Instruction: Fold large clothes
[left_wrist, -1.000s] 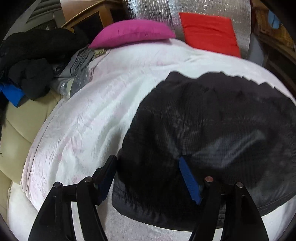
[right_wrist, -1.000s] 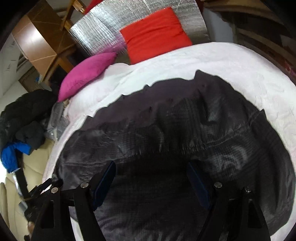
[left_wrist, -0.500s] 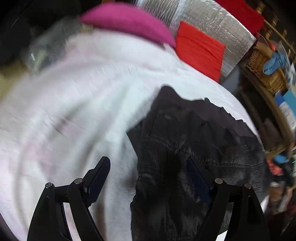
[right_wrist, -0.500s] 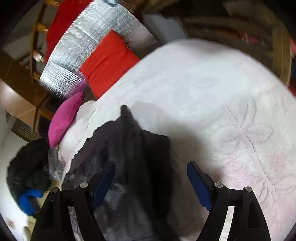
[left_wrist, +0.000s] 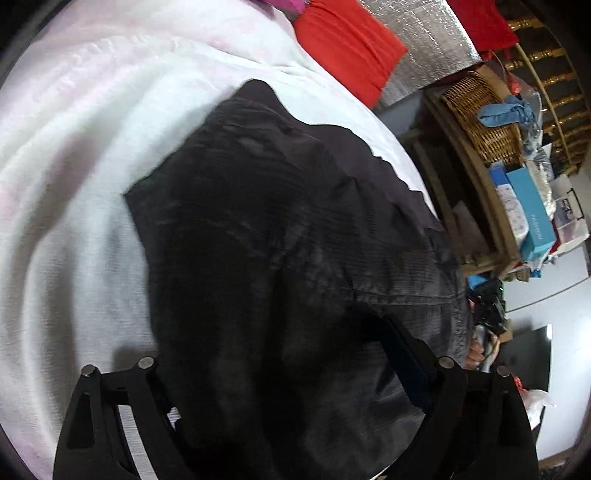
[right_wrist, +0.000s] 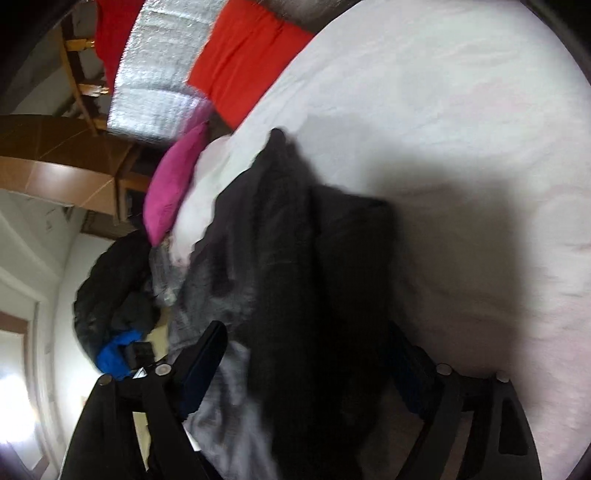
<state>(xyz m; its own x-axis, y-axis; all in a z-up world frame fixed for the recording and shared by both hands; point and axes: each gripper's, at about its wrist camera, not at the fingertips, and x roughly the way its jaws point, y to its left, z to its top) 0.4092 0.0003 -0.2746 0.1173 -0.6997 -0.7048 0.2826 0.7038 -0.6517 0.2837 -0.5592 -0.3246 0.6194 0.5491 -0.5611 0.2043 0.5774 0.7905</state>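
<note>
Dark jacket (left_wrist: 295, 258) lay lengthwise on the bed (left_wrist: 74, 184); left gripper (left_wrist: 295, 387) and right gripper (right_wrist: 306, 369) straddled its near end, jaws opening, unclamped.

No legible text. Blue box (left_wrist: 532, 218) at 3 o'clock in the left wrist view carries pale lettering along its side, too small to read.

The coat (left_wrist: 295, 258) is dark cloth with a faint shine. The bed (left_wrist: 74, 166) cover is soft white cloth. At 1 o'clock, the basket (left_wrist: 480, 122) is rough woven cane.
</note>
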